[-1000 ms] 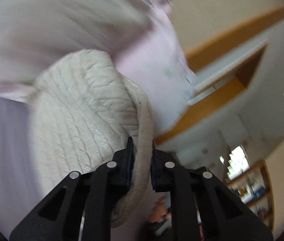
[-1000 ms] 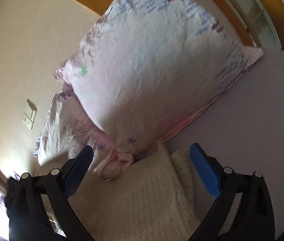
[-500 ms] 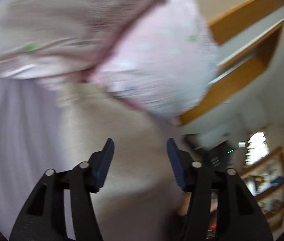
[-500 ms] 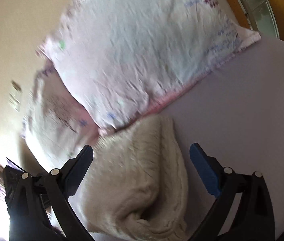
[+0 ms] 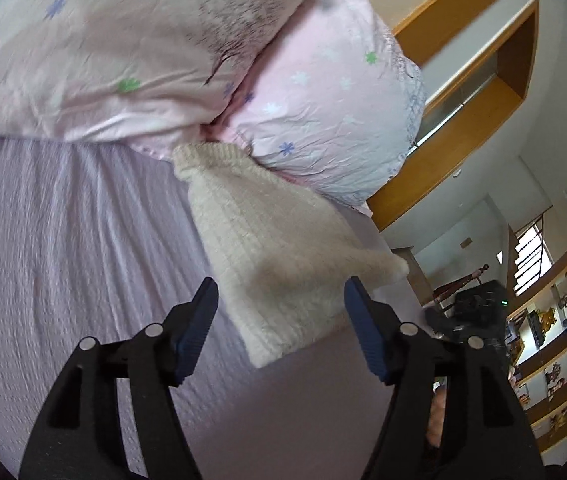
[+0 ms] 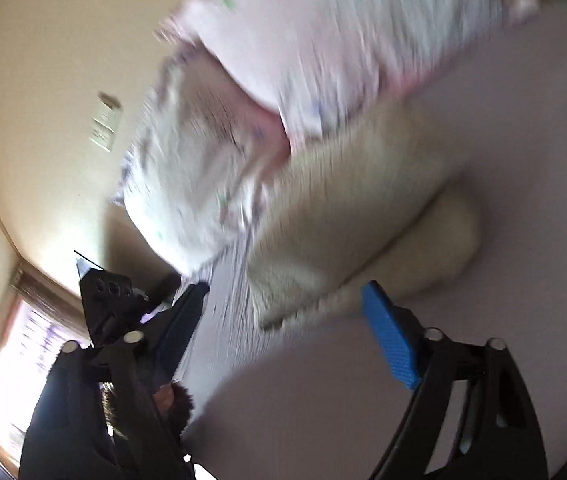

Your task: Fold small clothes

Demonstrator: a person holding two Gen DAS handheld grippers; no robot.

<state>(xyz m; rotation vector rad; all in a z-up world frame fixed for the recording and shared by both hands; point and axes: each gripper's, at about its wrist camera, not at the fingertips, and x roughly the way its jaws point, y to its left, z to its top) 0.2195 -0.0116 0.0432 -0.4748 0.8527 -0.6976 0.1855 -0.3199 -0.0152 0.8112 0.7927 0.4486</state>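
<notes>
A folded cream knit sweater (image 5: 271,248) lies on the lilac bed sheet (image 5: 67,248), its far end tucked against the pillows. My left gripper (image 5: 279,300) is open and empty, just short of the sweater's near edge. In the blurred right wrist view the same sweater (image 6: 355,216) lies ahead of my right gripper (image 6: 287,300), which is open and empty, a little back from the cloth.
Two pink flowered pillows (image 5: 323,92) lie at the head of the bed, also in the right wrist view (image 6: 323,32). A wooden headboard (image 5: 455,136) and shelves (image 5: 555,344) are beyond. The other gripper's body (image 6: 111,296) shows at left.
My left gripper has let go of the sweater, opened and drawn back. The sweater now lies flat and folded. My right gripper has pulled back and swung, staying open.
</notes>
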